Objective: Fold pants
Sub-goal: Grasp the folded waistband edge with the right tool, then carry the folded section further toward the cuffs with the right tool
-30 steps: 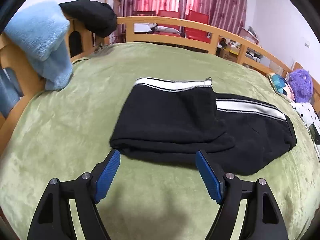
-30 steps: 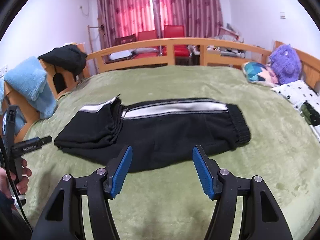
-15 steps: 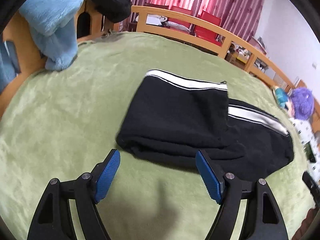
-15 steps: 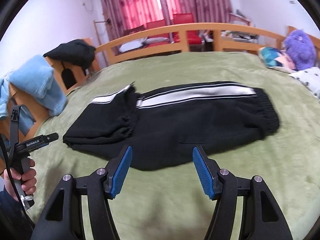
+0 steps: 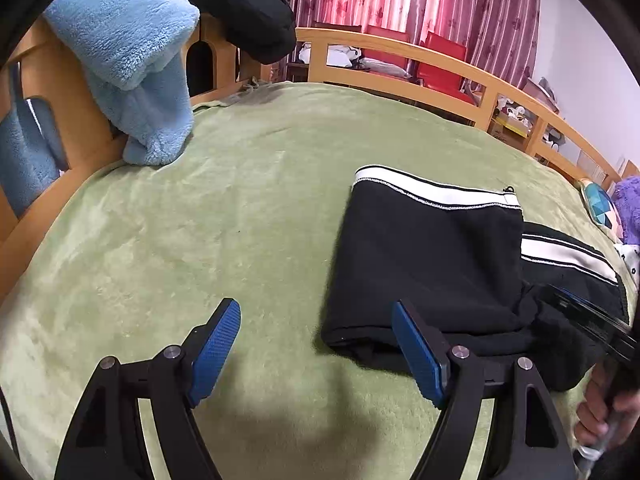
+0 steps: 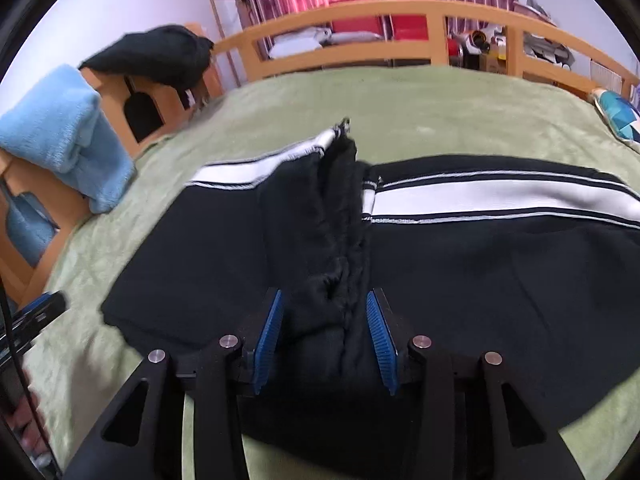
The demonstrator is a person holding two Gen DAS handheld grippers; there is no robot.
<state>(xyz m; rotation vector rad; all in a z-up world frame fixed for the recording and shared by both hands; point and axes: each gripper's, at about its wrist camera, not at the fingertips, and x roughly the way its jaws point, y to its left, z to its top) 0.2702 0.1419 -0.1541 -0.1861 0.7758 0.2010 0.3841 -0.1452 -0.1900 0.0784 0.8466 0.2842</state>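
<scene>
At far left, over the wooden bed rail (image 5: 400, 46): blue fleece blanket (image 5: 132, 60) and a dark garment (image 5: 240, 12) draped, well apart from the work and, by judgement, parked there to keep the green bedspread (image 5: 200, 220) free as a folding surface.

Nearer, low over bare bedspread: left gripper (image 5: 316, 312) with fingers spread wide and nothing between them. Right-hand pad just beside the near left corner of the pants (image 5: 432, 256); not touching, as far as can be told. Judged to be posted there to take that corner or pin it.

Centre to right, flat on the bedspread: pants lying lengthwise, white side stripe along the far edge. Left part already doubled back over the rest, ending in a bunched ridge (image 6: 340, 220) across the middle. Fold judged partly done, with one more turn needed.

Over that ridge at the near edge: right gripper (image 6: 324, 312), pointed down into the cloth, jaws closing with the black ridge between the blue pads. Firm clamping not yet confirmed. Grip placed there, by judgement, to catch all layers at once so the stack carries over together. Risk: lower layer left behind if the bite is shallow.

At far right edge: purple plush toy (image 5: 628, 208), well apart from the pants.
</scene>
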